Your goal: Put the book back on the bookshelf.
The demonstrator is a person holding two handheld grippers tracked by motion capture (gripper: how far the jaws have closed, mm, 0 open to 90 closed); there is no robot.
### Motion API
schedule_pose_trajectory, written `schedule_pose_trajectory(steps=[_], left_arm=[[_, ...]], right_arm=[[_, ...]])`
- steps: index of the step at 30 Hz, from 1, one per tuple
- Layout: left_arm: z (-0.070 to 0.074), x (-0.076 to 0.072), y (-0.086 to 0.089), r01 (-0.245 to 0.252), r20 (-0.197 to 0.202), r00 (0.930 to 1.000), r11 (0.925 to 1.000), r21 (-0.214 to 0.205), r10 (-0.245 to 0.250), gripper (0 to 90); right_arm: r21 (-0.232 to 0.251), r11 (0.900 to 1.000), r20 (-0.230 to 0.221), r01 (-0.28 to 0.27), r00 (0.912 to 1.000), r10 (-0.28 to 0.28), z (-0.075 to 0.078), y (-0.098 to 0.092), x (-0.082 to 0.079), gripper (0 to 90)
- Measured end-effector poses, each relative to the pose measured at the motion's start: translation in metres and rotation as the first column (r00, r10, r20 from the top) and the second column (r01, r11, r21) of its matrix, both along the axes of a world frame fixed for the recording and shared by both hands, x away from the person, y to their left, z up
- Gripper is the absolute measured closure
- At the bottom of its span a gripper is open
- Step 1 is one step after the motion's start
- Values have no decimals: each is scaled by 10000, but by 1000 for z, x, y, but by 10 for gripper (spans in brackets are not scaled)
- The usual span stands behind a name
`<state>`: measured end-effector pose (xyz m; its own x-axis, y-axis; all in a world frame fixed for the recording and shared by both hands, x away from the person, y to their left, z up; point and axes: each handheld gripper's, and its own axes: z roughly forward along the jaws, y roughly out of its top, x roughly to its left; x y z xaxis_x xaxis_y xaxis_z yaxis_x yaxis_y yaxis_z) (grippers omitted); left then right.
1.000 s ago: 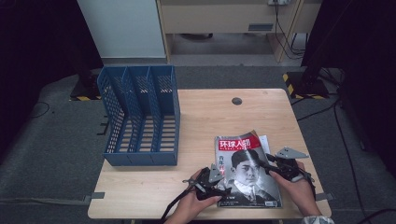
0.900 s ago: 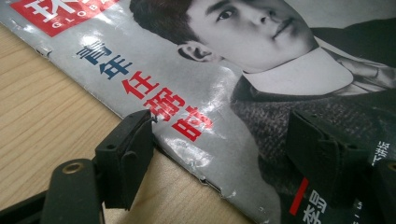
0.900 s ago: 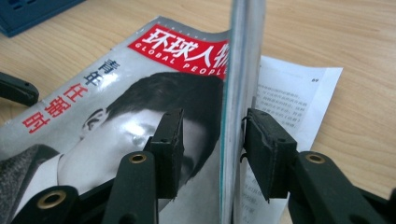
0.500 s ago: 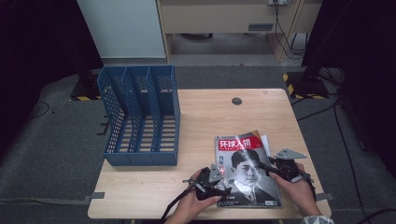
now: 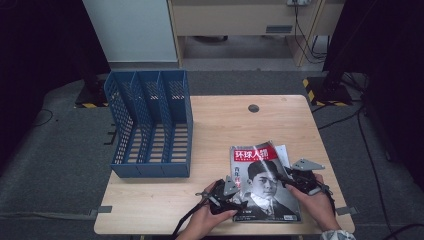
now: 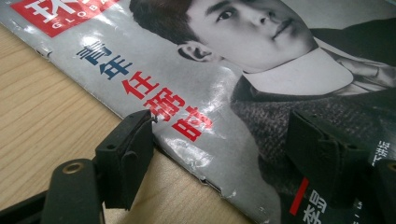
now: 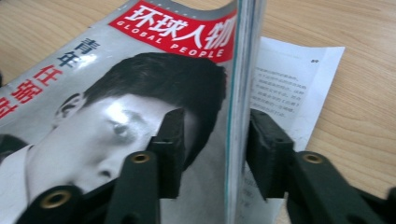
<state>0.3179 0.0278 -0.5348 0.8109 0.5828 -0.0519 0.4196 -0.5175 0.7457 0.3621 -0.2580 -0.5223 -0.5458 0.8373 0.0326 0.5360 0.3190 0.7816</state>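
A magazine [image 5: 262, 182] with a red title band and a man's portrait lies on the wooden table [image 5: 225, 130] near its front right. My left gripper [image 5: 227, 192] sits at the magazine's left edge. In the left gripper view the left gripper [image 6: 224, 158] is open, one jaw on the table by the spine and the other over the cover [image 6: 261, 93]. My right gripper [image 5: 296, 180] is at the right edge. In the right gripper view its jaws [image 7: 217, 154] have just been closing either side of the raised page edge [image 7: 240, 93], with gaps still showing.
A blue three-slot file rack [image 5: 150, 125] stands on the table's left half, open towards the front. A white printed sheet [image 7: 289, 79] sticks out from under the magazine's right side. A round cable hole [image 5: 253, 108] lies at the back.
The right gripper has edged slightly at the magazine's right side. The left gripper and the magazine lie as before.
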Motion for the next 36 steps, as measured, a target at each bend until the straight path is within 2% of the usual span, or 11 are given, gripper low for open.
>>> schedule_pose_trajectory(steps=[1, 8, 13, 14, 18, 22, 25, 27, 33, 34, 36], left_arm=[[0, 0, 0, 0, 3, 10000, 10000, -2, 0, 230], [0, 1, 0, -15, -48, 10000, 10000, -27, 15, 223], [0, 3, 1, 105, -398, 9991, 9999, -137, -111, 120], [0, 5, 2, 45, -515, 9987, 9998, -195, -55, 59], [0, 8, 7, -261, -532, 9983, 9994, -233, 248, 57], [0, 12, 14, -686, -724, 9953, 9960, -564, 644, 64], [0, 13, 15, -706, -744, 9950, 9958, -574, 663, 65], [0, 13, 14, -702, -732, 9951, 9960, -558, 661, 66], [-1, 16, 13, -685, -866, 9943, 9945, -795, 616, 72], [0, 16, 12, -599, -943, 9942, 9942, -895, 514, 73], [-1, 17, 11, -567, -948, 9943, 9942, -910, 480, 72]], right_arm=[[-42, 10000, 68, 78, 9999, -78, 1, -1, 1, 761], [310, 9995, 150, 49, 9999, -53, 12, -2, 0, 866], [476, 9988, 261, -113, 9996, 101, 19, 0, -2, 879], [490, 9986, 384, -218, 9991, 199, 22, 2, -3, 880], [529, 9981, 559, -308, 9980, 278, 26, 3, -5, 881], [641, 9968, 729, -477, 9964, 430, 33, 5, -8, 882], [674, 9962, 846, -560, 9952, 502, 36, 7, -9, 882], [699, 9951, 1092, -702, 9921, 623, 42, 9, -12, 883], [831, 9914, 1520, -1012, 9845, 878, 52, 13, -17, 883], [946, 9894, 1723, -1099, 9807, 925, 56, 13, -20, 883], [1088, 9872, 1824, -1164, 9786, 953, 59, 13, -22, 883]])
